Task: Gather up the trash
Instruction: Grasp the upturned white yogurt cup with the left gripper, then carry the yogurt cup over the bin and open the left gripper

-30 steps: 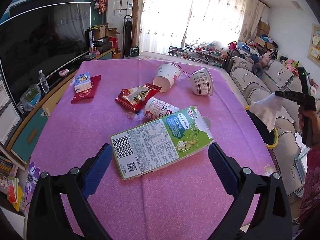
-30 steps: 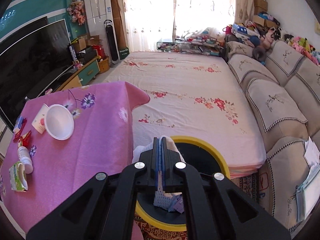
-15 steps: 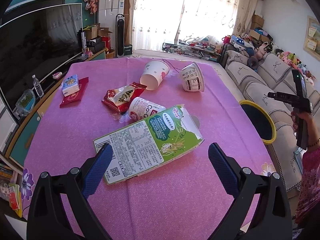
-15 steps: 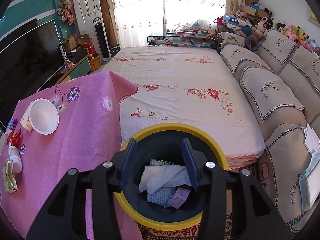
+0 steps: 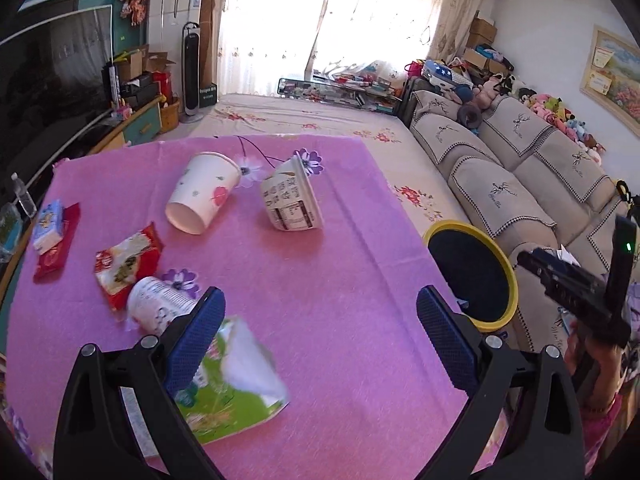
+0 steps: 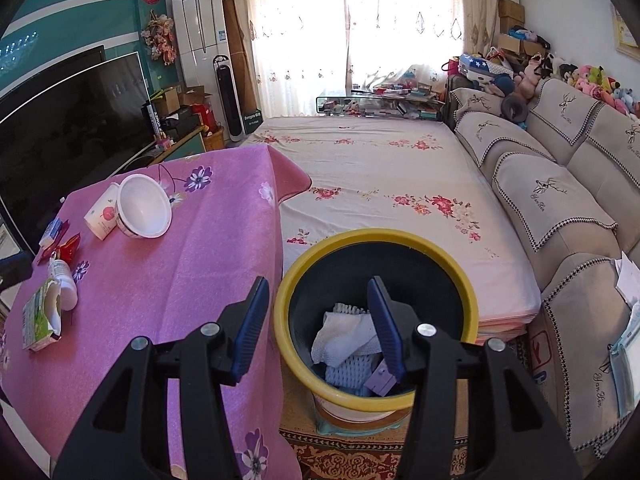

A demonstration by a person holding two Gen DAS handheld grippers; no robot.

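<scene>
A crumpled white tissue (image 6: 344,334) is seen inside the yellow-rimmed black bin (image 6: 376,240), below the right gripper (image 6: 318,328), whose jaws have just been opening and stand apart, empty. Beside the bin, over the pink-clothed table (image 5: 340,280), the left gripper (image 5: 320,336) is held wide open near a green-and-white carton (image 5: 236,392), judged the next pickup.

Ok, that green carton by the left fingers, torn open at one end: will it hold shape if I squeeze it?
Probably not well. The green carton lies flat with its torn end gaping, so it looks empty, light and likely to crush. Its printed faces look smooth, so it may slide on the pink tablecloth when nudged.
</scene>
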